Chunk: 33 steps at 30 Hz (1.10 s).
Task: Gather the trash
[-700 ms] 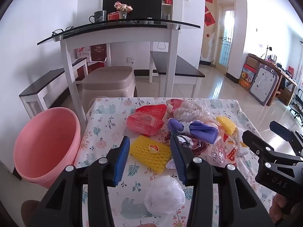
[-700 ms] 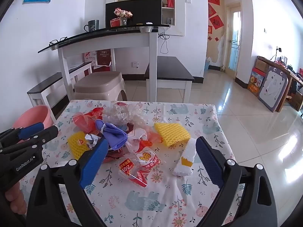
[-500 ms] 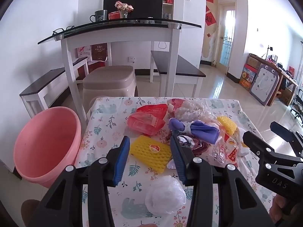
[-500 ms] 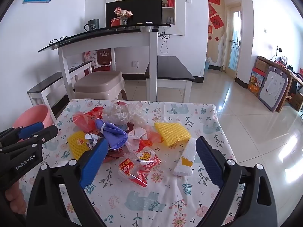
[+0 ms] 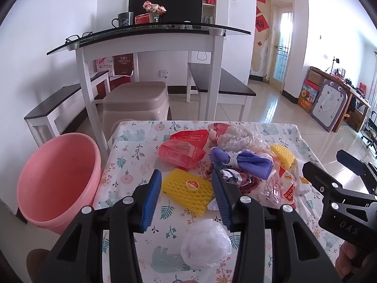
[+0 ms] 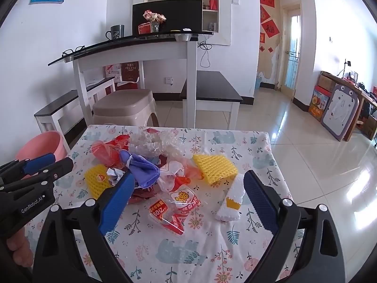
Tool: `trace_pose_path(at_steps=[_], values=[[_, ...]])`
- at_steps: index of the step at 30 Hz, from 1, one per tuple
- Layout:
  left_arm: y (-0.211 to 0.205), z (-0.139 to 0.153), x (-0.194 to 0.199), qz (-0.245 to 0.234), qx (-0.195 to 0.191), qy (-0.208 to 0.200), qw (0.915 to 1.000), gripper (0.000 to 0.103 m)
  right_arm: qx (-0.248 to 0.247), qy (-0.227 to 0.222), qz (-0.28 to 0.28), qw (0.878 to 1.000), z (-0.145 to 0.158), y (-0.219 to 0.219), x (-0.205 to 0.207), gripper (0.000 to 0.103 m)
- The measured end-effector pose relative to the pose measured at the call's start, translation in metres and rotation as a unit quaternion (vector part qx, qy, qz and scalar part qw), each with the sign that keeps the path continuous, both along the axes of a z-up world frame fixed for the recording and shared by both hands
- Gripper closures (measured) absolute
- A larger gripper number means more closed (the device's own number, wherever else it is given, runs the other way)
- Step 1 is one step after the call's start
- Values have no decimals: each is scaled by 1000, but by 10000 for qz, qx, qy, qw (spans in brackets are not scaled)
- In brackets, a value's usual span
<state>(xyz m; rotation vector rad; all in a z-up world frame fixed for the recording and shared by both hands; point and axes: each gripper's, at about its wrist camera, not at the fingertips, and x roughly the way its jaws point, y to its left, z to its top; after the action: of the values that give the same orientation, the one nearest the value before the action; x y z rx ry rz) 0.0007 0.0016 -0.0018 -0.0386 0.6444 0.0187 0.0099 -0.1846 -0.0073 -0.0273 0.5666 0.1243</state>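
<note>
Fingers, left gripper [image 5: 186,188]: spread apart, empty, blue pads above the near edge of the trash pile, framing the yellow foam net with the red sticker [image 5: 187,189]; not touching it.
Fingers, right gripper [image 6: 188,195]: spread wide, empty, hanging over the near right part of the pile; between the pads, clear snack wrappers with red print [image 6: 174,208] and a white foam sleeve with a yellow band [image 6: 232,200], none gripped.
Trash pile: heaped in the middle of the table with the flowered cloth [image 6: 179,254]; red plastic bags [image 5: 181,149] at the far left, crumpled clear plastic [image 6: 154,142] at the far side, a purple cloth [image 6: 143,171] on top in the centre, a second yellow foam net [image 6: 214,167] to the right.
Loose piece: white crumpled plastic bag [image 5: 205,243] alone on the cloth, near the left gripper, apart from the heap.
Bucket: pink bucket [image 5: 54,176] on the floor just beside the table's left edge, upright, mouth open.
Background: white desk with a dark glass top [image 5: 150,35] behind the table, beige plastic stool [image 5: 136,103] under it.
</note>
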Motion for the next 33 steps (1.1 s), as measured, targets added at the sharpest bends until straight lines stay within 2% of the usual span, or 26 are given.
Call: trace_pose_path(at_steps=[33], values=[[1, -1, 1, -2, -23, 3, 10000, 59, -20, -20, 14, 10000, 6, 2, -1, 9]])
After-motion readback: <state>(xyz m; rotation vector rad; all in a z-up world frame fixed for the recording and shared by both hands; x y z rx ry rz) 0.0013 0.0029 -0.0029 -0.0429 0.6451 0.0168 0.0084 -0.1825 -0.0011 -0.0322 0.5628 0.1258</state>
